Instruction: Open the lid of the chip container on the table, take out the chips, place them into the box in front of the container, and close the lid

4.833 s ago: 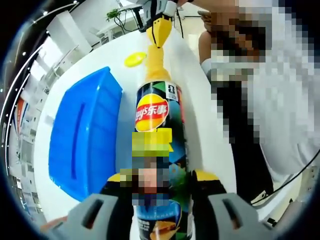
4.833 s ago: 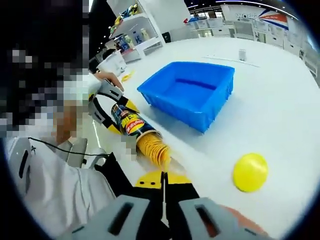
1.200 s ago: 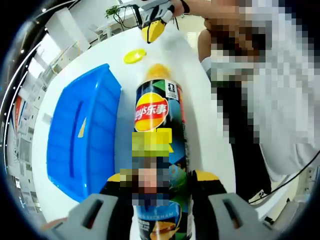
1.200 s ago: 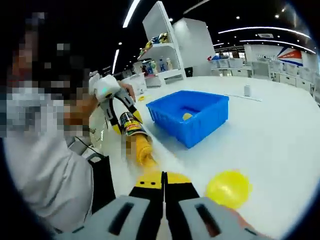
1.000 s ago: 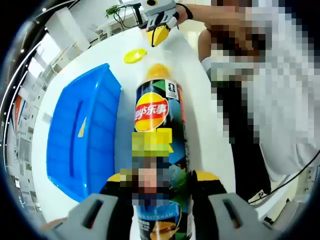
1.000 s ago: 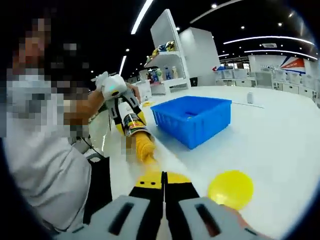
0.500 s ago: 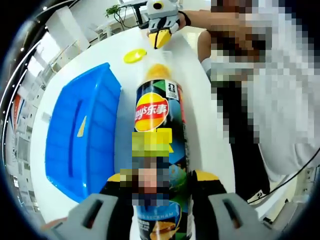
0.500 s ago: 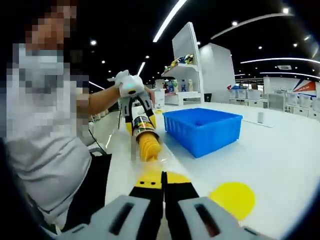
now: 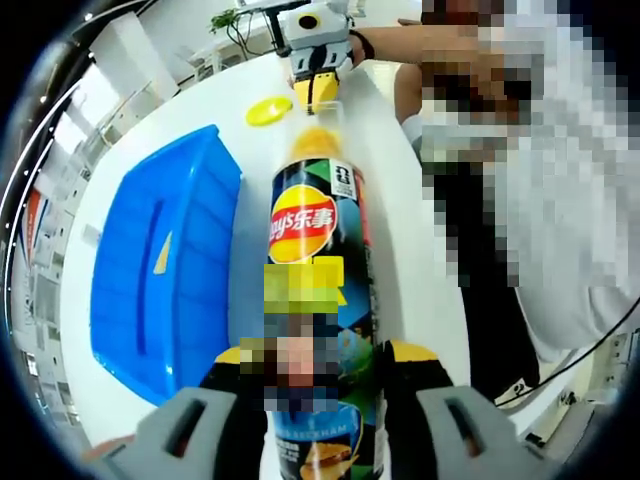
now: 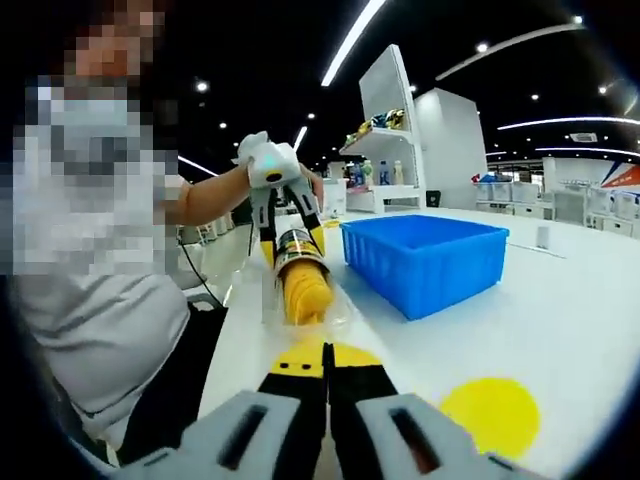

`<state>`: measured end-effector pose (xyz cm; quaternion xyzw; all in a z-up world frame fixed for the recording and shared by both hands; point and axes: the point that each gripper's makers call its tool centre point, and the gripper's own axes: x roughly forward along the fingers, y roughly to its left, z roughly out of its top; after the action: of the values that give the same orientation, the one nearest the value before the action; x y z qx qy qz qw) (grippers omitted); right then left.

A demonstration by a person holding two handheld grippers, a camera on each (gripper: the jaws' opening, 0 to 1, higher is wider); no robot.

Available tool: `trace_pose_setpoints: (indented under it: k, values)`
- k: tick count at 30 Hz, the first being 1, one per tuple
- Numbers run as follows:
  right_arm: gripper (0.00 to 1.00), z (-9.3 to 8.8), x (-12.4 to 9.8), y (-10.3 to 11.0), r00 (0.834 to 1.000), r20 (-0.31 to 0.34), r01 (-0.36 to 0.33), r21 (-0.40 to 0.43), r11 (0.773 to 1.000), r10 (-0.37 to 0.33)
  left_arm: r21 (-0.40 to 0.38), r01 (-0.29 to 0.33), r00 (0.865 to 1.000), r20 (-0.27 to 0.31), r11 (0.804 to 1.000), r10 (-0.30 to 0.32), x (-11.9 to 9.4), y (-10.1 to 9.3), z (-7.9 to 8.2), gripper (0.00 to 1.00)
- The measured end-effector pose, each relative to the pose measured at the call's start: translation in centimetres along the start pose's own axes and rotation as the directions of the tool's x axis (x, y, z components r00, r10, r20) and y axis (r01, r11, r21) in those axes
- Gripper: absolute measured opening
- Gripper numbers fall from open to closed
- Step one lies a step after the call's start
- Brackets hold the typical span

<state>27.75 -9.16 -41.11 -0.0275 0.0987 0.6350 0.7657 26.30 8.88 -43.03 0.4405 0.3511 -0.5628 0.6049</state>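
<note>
The chip can point(image 9: 308, 260) lies lengthwise between the jaws of my left gripper point(image 9: 310, 365), which is shut on it, with its open mouth pointing away. A stack of yellow chips point(image 9: 315, 140) pokes out of the mouth in a clear tray point(image 10: 335, 305). My right gripper point(image 10: 327, 365) faces the mouth and is shut on the near end of the tray; in the left gripper view it shows as the right gripper point(image 9: 315, 88) just beyond the chips. The right gripper view shows the chip can point(image 10: 293, 245) and the chips point(image 10: 305, 285). The blue box point(image 9: 165, 270) beside the can holds one chip point(image 9: 163, 255). The yellow lid point(image 10: 495, 410) lies loose on the table.
A white table point(image 10: 590, 320) carries everything. The person sits at its edge by the can, with a forearm point(image 10: 205, 200) over the left gripper point(image 10: 275, 190). The blue box point(image 10: 430, 260) stands right of the can in the right gripper view. White shelves point(image 10: 390, 130) stand behind it.
The chip stack sticks out less than 4.8 s ago, and one chip now lies in the blue box. Over the last second the right gripper has moved closer to the can's mouth.
</note>
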Motion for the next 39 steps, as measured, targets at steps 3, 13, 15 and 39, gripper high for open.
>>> trace_pose_setpoints:
  k: [3, 13, 15, 39]
  values:
    - [0.01, 0.1, 0.9, 0.1, 1.0, 0.006, -0.016, 0.006, 1.0, 0.016, -0.002, 0.001, 1.0, -0.002, 1.0, -0.001, 0.0, 0.0, 0.0, 0.46]
    - [0.01, 0.9, 4.3, 1.2, 0.997, 0.021, -0.074, 0.013, 0.997, 0.073, -0.001, 0.001, 1.0, -0.016, 1.0, -0.001, 0.0, -0.1, 0.0, 0.46]
    - [0.01, 1.1, 5.3, 1.5, 0.996, 0.022, -0.086, 0.007, 0.996, 0.086, -0.002, 0.002, 1.0, -0.015, 1.0, -0.002, 0.0, -0.1, 0.0, 0.46]
    - [0.02, -0.5, 7.8, 0.5, 0.994, -0.089, -0.043, 0.171, 0.984, 0.059, -0.004, 0.013, 0.999, -0.037, 1.0, -0.014, -0.1, 0.1, -0.4, 0.46]
